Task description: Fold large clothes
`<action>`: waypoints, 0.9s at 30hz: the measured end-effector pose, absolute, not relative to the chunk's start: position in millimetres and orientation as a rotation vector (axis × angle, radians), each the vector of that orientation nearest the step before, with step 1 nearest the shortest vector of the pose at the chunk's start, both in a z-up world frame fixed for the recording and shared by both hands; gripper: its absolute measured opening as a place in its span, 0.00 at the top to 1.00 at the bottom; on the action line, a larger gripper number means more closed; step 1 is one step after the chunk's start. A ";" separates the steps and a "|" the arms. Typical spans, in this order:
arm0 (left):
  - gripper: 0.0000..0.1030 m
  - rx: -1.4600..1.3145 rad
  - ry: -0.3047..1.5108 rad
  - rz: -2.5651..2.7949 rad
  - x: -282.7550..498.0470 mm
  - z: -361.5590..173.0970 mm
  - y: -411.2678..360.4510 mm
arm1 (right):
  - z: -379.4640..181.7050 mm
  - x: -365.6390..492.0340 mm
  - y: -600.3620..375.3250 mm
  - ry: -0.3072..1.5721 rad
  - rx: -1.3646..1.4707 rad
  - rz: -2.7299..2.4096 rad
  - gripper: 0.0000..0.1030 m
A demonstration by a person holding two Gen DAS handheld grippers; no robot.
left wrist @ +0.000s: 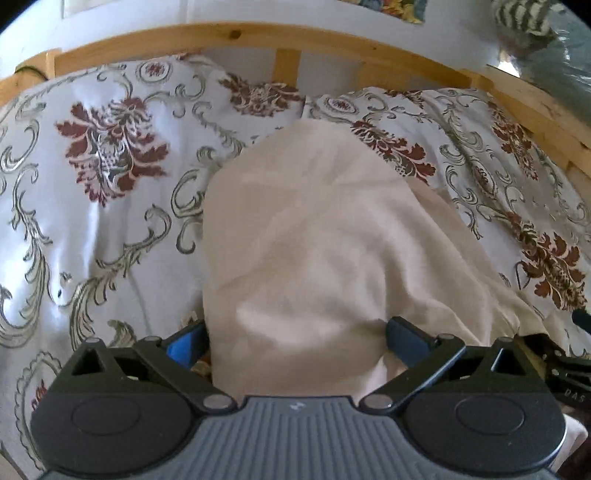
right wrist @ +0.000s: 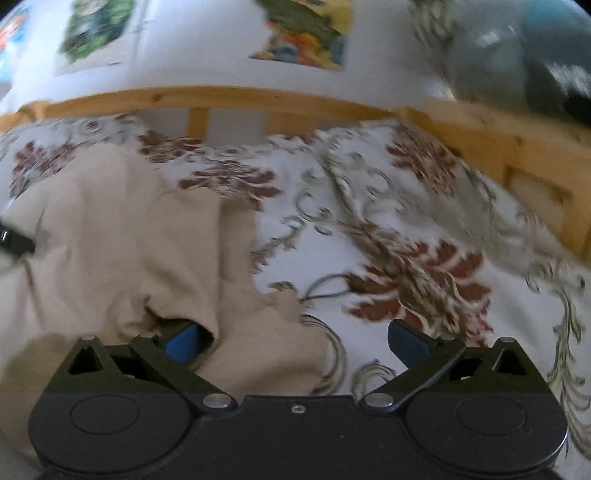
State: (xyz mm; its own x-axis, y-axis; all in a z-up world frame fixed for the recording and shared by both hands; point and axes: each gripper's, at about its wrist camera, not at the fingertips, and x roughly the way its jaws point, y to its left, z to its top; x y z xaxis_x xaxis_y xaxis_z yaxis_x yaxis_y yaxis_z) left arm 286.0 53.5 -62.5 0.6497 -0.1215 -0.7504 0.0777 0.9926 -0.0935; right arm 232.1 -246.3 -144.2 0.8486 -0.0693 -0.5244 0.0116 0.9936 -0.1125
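Lying on the patterned bedspread (left wrist: 110, 192) of the bed, one beige garment (left wrist: 314, 240) looks soft, light and limp; likely best pinched at a hem or corner. Left gripper (left wrist: 295, 338) fingers spread, cloth bulging between them, not clamped. Right gripper (right wrist: 295, 338) fingers spread, straddling the garment's edge.

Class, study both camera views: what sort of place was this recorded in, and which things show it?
Most likely a bedroom. A floral bedspread covers a bed with a slatted pine frame, colourful pictures hang on the white wall behind, and a beige garment lies on the bed for folding.
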 end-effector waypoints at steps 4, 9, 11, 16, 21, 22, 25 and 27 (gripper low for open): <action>0.01 -0.035 0.848 -0.070 275.3 -54.0 50.3 | -136.2 221.1 -245.6 0.529 -0.097 -0.025 0.01; 0.01 -0.088 0.796 -0.064 240.0 -32.4 47.7 | -108.5 201.7 -259.8 0.454 -0.009 -0.008 0.01; 0.01 -0.103 0.772 -0.076 221.9 -22.5 46.3 | -95.0 192.2 -266.3 0.427 0.030 -0.001 0.01; 0.01 -0.133 0.718 -0.089 178.7 9.8 45.9 | -62.3 159.5 -271.1 0.360 0.064 0.001 0.01; 0.01 -0.135 0.683 -0.085 133.9 37.9 50.6 | -36.8 120.5 -268.9 0.308 0.098 0.001 0.01; 0.01 -0.135 0.684 -0.080 125.8 40.4 51.2 | -33.5 110.2 -267.7 0.304 0.120 0.001 0.01; 0.01 -0.123 0.676 -0.089 100.3 45.2 54.3 | -25.8 82.9 -258.6 0.310 0.151 0.034 0.01; 0.01 -0.093 0.667 -0.092 84.7 47.5 55.1 | -21.9 63.5 -249.8 0.307 0.150 0.064 0.01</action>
